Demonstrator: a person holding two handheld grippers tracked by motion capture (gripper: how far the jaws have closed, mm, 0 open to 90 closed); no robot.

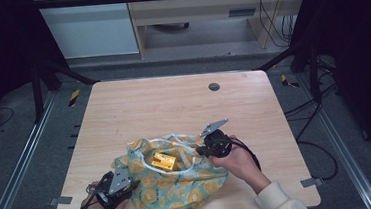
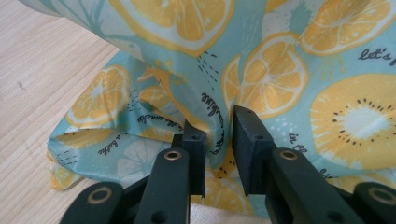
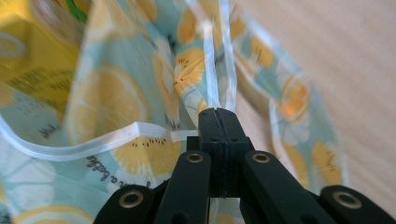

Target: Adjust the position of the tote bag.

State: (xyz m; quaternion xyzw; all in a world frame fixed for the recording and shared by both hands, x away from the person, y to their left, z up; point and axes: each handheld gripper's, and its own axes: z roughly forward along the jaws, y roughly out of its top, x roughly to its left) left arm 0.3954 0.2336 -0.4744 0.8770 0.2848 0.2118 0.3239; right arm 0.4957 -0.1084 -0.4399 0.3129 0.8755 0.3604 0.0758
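Right claw [image 3: 218, 116] is clamped shut on the white-trimmed rim of the lemon-print bag [image 1: 190, 189], holding its mouth up, probably so the yellow box [image 1: 162, 161] inside stays reachable. Left claw [image 2: 219, 128] pinches a fold at the bag's near corner, anchoring it on the worktop [image 1: 173, 105].

box [image 1: 162, 161] in bag [image 1: 200, 186] on table [image 1: 173, 100]

The far half of the pale wooden table [image 1: 173, 103] lies open; near the front edge a crumpled lemon-print fabric bag [image 1: 180, 187] with a yellow box [image 1: 162, 161] blocks the middle.
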